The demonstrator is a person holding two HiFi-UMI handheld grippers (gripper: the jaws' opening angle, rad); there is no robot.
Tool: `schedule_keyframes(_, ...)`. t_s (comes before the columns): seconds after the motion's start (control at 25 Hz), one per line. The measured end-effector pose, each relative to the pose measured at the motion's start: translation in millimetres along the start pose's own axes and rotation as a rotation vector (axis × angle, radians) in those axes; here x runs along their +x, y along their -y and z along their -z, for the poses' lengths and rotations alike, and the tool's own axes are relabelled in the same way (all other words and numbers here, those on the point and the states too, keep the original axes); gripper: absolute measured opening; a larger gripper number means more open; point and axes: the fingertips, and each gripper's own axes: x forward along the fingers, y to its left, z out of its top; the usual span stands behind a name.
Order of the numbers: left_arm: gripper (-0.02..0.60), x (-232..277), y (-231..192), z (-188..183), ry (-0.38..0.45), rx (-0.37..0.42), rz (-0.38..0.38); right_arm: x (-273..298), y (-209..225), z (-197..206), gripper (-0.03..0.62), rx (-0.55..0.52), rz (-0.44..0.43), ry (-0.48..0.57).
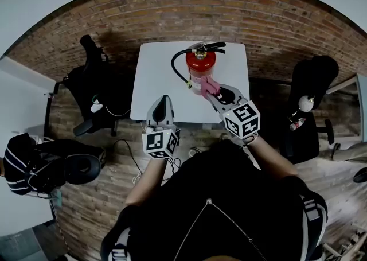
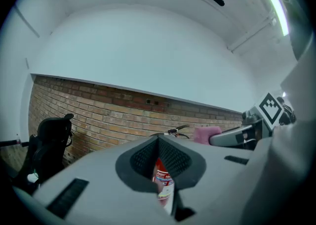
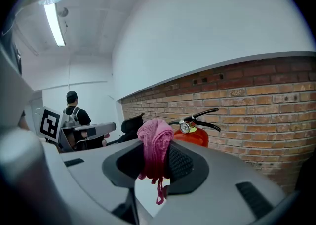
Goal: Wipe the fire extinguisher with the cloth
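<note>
Head view: the red fire extinguisher [image 1: 200,65] stands upright on the white table [image 1: 155,76], right of centre and toward the far edge. Its black hose [image 1: 176,66] loops off to the left. The right gripper [image 1: 213,94] reaches in from the near right and brings the pink cloth [image 1: 209,86] to the cylinder's near side, low by the label. Whether the cloth touches the cylinder or sits just short of it I cannot tell. The left gripper [image 1: 163,100] hangs over the table's near edge, well left of the extinguisher. A black office chair [image 1: 92,90] flanks the table on the left and a second chair [image 1: 312,82] on the right

Left gripper view: its jaws are pressed together with nothing between them, and the extinguisher's label shows past the tips

Right gripper view: the jaws are clamped on the knitted cloth, which bunches above them and trails a thread below. Behind it rise the pressure gauge [image 3: 185,127] and the black lever [image 3: 207,115]

I judge the wipe of the front face to be just starting. The next move calls for pressing the cloth on and sweeping round the cylinder. Nothing holds the extinguisher, so a hard push could slide it toward the far edge. The hose and lever could snag the loose knit. The table's left half gives the empty gripper room to come in and steady it
</note>
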Motion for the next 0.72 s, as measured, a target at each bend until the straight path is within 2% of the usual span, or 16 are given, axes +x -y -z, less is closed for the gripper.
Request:
schedule_keyframes(0.28, 0.01, 0, 4, 14, -0.022, 0.001, 0.024, -13, 9, 9, 0.115, 0.154, 0.002, 0.069)
schedule_keyframes(0.52, 0.011, 13, 22, 17, -0.024, 0.012, 0.0, -23, 44, 5, 0.115, 0.119, 0.016, 0.104)
schedule_keyframes(0.72, 0.011, 34, 35, 13, -0.017, 0.02, -0.076, -22, 75, -6, 0.115, 0.101, -0.047, 0.107)
